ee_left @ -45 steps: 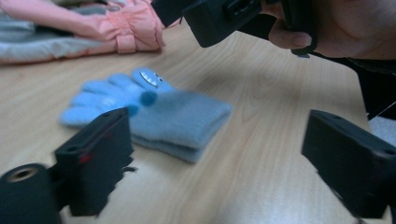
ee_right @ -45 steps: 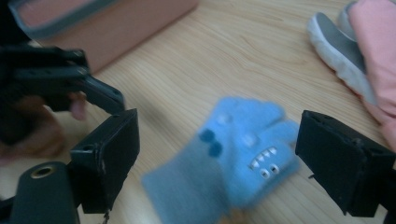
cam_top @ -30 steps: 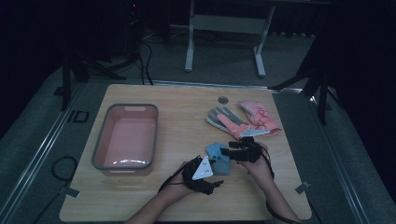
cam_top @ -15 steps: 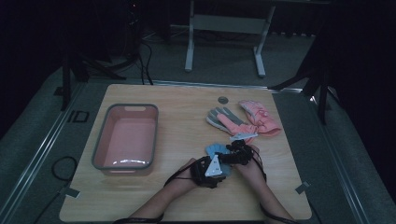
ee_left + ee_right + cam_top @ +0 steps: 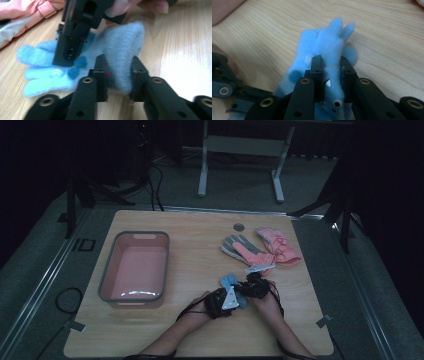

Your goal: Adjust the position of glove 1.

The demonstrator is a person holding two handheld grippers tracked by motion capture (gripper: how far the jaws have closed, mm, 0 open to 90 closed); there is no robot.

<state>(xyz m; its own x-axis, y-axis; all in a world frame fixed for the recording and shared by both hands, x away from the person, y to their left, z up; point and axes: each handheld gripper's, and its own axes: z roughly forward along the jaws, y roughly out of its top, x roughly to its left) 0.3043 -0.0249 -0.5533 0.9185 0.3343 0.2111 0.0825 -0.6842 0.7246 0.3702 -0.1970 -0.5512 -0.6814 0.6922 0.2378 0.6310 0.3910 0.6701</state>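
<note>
The wooden table (image 5: pixel 200 235) takes up most of the room's lit patch. On its left side sits a pink basin with a grey rim (image 5: pixel 134 266), nothing in it that I can make out. Over on the right, toward the far edge, lies a small heap of gloves — a grey-and-pink glove (image 5: pixel 240 246) with its fingers spread, and a pink glove (image 5: pixel 279 248) touching it on the right. A small dark round fitting (image 5: pixel 239 227) is set in the tabletop just beyond them.

Near the front edge, the person's two forearms come in and meet at a fuzzy blue glove (image 5: pixel 229 281) lying on the wood, well apart from the basin and just in front of the heap. The left gripper (image 5: pixel 119 75) has its jaws pressed in on a raised fold at the glove's cuff end. The right gripper (image 5: pixel 331 71) pinches the same blue glove farther up — the glove's fingers stick out past its jaws, and a small white tag shows between them.
</note>
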